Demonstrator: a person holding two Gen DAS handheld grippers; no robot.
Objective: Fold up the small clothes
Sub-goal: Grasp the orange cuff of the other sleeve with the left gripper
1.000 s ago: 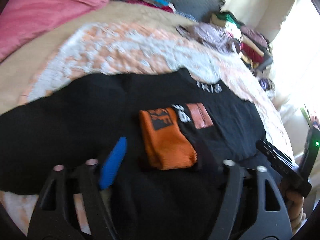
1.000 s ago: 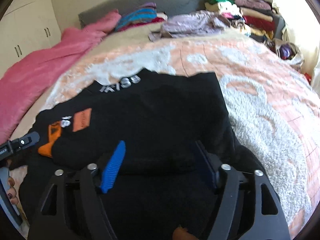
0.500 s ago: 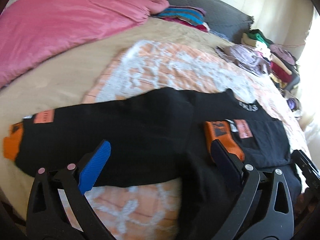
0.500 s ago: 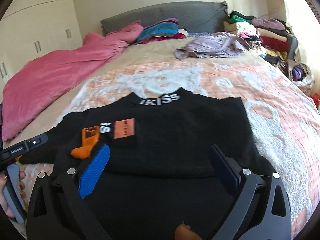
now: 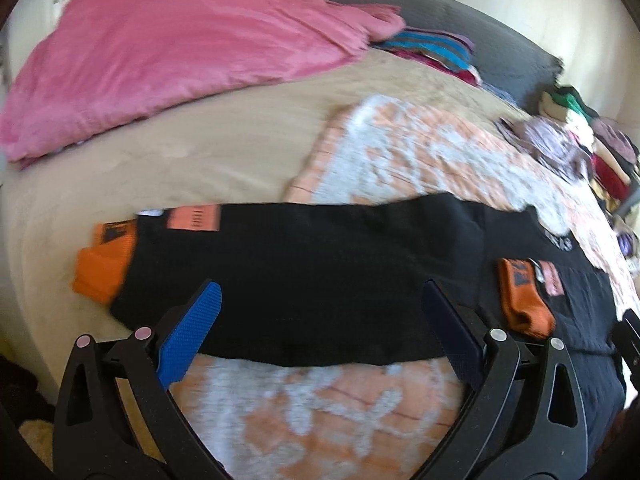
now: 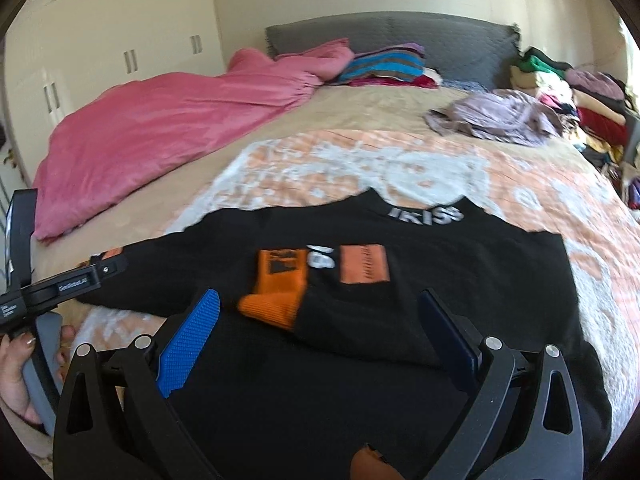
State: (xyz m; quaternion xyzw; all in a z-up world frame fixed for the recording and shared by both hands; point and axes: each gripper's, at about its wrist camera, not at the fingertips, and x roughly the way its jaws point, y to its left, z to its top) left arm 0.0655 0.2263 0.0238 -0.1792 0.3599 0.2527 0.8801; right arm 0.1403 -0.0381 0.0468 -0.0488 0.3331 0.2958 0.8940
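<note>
A black sweater (image 6: 420, 280) with orange cuffs lies flat on the bed. Its right sleeve is folded across the chest, orange cuff (image 6: 280, 288) on top. The left sleeve (image 5: 304, 280) stretches out sideways, ending in an orange cuff (image 5: 104, 272). My left gripper (image 5: 320, 320) is open and empty, held above that outstretched sleeve. My right gripper (image 6: 320, 328) is open and empty, above the sweater's lower body. The left gripper's body and the hand holding it also show in the right wrist view (image 6: 60, 284).
A peach and white patterned blanket (image 6: 400, 168) covers the beige bed (image 5: 200, 152). A pink duvet (image 6: 160, 128) lies at the left. Folded striped clothes (image 6: 384, 66) sit by the grey headboard (image 6: 440, 40). A lilac garment (image 6: 496, 116) and a clothes pile (image 6: 580, 96) lie at right.
Both grippers have opened wide and pulled back from the sweater. The left gripper has swung left, bringing the outstretched left sleeve and its cuff into view.
</note>
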